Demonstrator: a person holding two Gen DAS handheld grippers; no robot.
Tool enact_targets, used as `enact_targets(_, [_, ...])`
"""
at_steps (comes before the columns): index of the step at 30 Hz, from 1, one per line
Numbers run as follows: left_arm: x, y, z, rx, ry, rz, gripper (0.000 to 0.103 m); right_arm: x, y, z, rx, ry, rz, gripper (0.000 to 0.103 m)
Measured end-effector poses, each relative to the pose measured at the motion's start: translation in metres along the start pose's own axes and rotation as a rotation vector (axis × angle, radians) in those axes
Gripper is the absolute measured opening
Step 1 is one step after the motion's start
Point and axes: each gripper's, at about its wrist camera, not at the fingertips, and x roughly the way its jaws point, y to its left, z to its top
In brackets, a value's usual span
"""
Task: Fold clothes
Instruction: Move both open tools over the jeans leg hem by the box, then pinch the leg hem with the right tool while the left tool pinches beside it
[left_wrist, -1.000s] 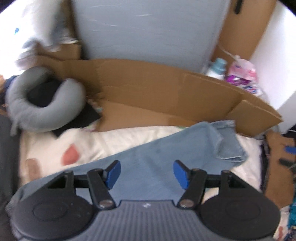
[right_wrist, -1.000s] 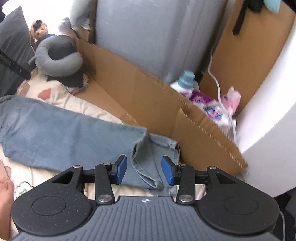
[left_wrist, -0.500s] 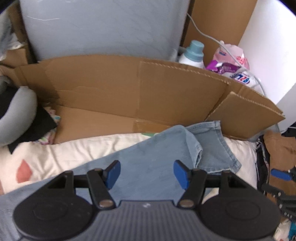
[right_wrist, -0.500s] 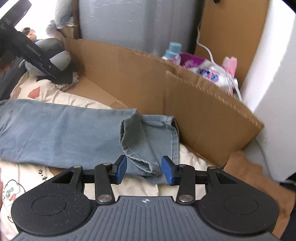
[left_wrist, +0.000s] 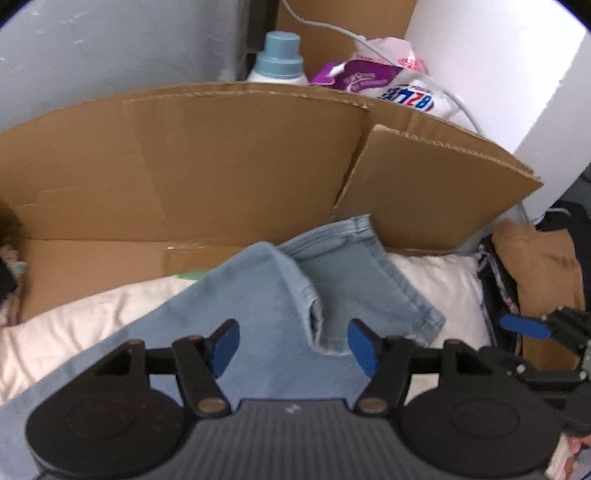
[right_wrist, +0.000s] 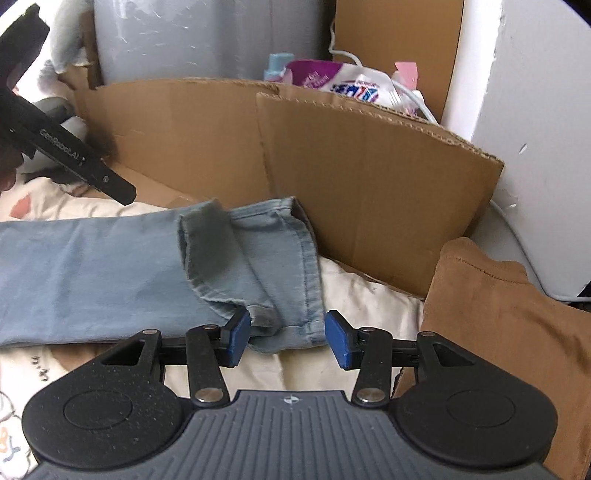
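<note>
Light blue jeans (left_wrist: 258, 295) lie across a cream bedsheet (left_wrist: 74, 325), their leg hems doubled over by the cardboard. My left gripper (left_wrist: 293, 345) hangs just above the leg, open, nothing between its blue pads. In the right wrist view the same jeans (right_wrist: 92, 273) run off to the left and the folded hems (right_wrist: 280, 258) lie straight ahead. My right gripper (right_wrist: 288, 339) hovers at the near hem edge; its jaws are opening and grip nothing. The right gripper's blue tip also shows in the left wrist view (left_wrist: 524, 326), and the left gripper's body (right_wrist: 62, 151) in the right wrist view.
A flattened cardboard box (left_wrist: 240, 158) stands along the far side of the bed. Behind it are a detergent bottle (left_wrist: 279, 55) and a refill pouch (left_wrist: 399, 88) with a white cable. A brown garment (right_wrist: 498, 325) lies at the right. A white wall (right_wrist: 535, 129) is beyond.
Both grippers have dropped closer to the jeans' hem end, and the left one has swung right along the leg. The right jaws stand slightly wider than before.
</note>
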Motion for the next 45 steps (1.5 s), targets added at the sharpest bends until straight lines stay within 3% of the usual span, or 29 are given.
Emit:
enact_targets(8, [0.046, -0.001, -0.007, -0.014, -0.007, -0.008, 0.071, 0.022, 0.0, 0.01, -0.094, 0.038, 0.023, 0.054])
enact_targets(18, [0.076, 0.004, -0.012, -0.044, -0.015, -0.009, 0.073, 0.041, 0.001, -0.029, -0.145, -0.041, 0.071, 0.054])
enact_targets(22, [0.083, 0.009, -0.011, -0.079, -0.032, -0.023, 0.073, 0.051, 0.011, -0.027, -0.209, -0.021, 0.094, 0.054])
enact_targets(34, [0.1, 0.02, -0.008, -0.17, -0.034, -0.063, 0.052, 0.081, 0.03, -0.015, -0.412, -0.013, 0.11, 0.054])
enact_targets(36, [0.101, 0.021, -0.007, -0.175, -0.026, -0.077, 0.038, 0.085, 0.035, -0.018, -0.418, -0.027, 0.1, 0.054])
enact_targets(37, [0.102, 0.021, -0.006, -0.178, -0.022, -0.085, 0.021, 0.088, 0.037, -0.02, -0.427, -0.031, 0.09, 0.054])
enact_targets(38, [0.102, 0.022, -0.005, -0.18, -0.018, -0.09, 0.013, 0.09, 0.039, -0.021, -0.432, -0.032, 0.079, 0.053])
enact_targets(40, [0.101, 0.024, 0.0, -0.186, -0.014, -0.097, 0.014, 0.091, 0.039, -0.024, -0.408, -0.037, 0.06, 0.048])
enact_targets(43, [0.095, 0.027, 0.008, -0.2, -0.02, -0.118, 0.013, 0.087, 0.035, -0.023, -0.338, -0.059, 0.052, 0.02])
enact_targets(45, [0.093, 0.027, 0.015, -0.205, -0.027, -0.129, 0.012, 0.085, 0.034, -0.021, -0.311, -0.062, 0.051, 0.012])
